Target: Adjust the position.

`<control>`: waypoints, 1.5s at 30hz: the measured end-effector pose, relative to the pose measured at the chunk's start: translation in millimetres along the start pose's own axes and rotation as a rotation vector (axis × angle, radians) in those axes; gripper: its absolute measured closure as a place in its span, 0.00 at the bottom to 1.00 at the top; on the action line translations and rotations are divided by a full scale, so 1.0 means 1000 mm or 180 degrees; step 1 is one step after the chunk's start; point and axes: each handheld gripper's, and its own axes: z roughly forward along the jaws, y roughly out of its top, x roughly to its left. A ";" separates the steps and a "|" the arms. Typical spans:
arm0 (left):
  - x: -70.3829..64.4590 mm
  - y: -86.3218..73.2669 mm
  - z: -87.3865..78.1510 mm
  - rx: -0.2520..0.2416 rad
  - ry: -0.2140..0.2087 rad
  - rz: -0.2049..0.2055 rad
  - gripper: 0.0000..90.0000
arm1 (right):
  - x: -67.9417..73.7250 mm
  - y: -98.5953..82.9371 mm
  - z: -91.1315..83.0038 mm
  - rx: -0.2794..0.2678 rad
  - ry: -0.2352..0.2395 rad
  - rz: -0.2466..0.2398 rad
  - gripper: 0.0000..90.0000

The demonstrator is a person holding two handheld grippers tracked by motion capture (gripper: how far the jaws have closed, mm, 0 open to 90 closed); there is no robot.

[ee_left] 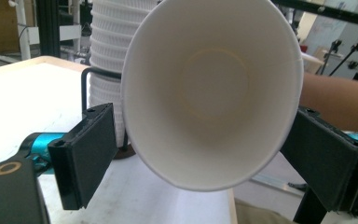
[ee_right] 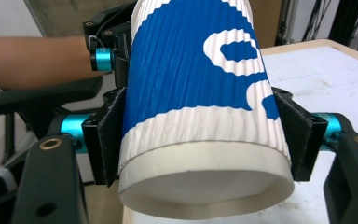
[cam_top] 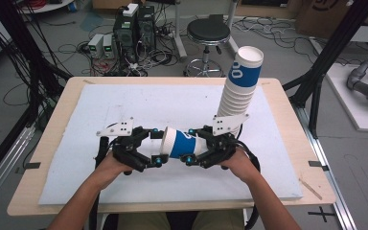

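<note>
Item: paper cup (cam_top: 181, 143), lying sideways at centre frame above the white mat (cam_top: 100, 103). Right gripper (cam_top: 195, 154) is clamping its base end; left gripper (cam_top: 154, 152) is flanking the rim, jaws apart. Risk: over-squeezing is likely crushing the cup, or an elbow is toppling the cup stack (cam_top: 238, 91) at upper right.

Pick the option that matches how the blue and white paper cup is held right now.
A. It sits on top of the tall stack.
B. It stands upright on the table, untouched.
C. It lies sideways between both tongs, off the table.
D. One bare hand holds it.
C: the paper cup lies sideways above the foam mat, its rim at the left tongs, its base gripped by the right tongs.
</note>
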 end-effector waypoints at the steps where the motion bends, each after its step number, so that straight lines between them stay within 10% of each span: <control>1: 0.001 0.000 0.000 -0.0018 -0.0026 -0.0021 0.14 | 0.000 -0.002 0.001 0.0004 0.0012 0.0007 0.32; 25: -0.001 0.018 0.002 0.0351 -0.0108 0.0063 0.28 | 0.003 -0.012 0.011 0.0052 0.0066 0.0112 0.31; 39: -0.003 0.039 0.000 0.0923 0.0129 0.0128 0.27 | 0.007 0.016 0.000 0.0671 -0.0333 -0.0148 0.22; 45: -0.003 0.047 0.006 0.1173 0.0161 0.0172 0.27 | 0.007 0.030 0.006 0.0929 -0.0270 -0.0226 0.22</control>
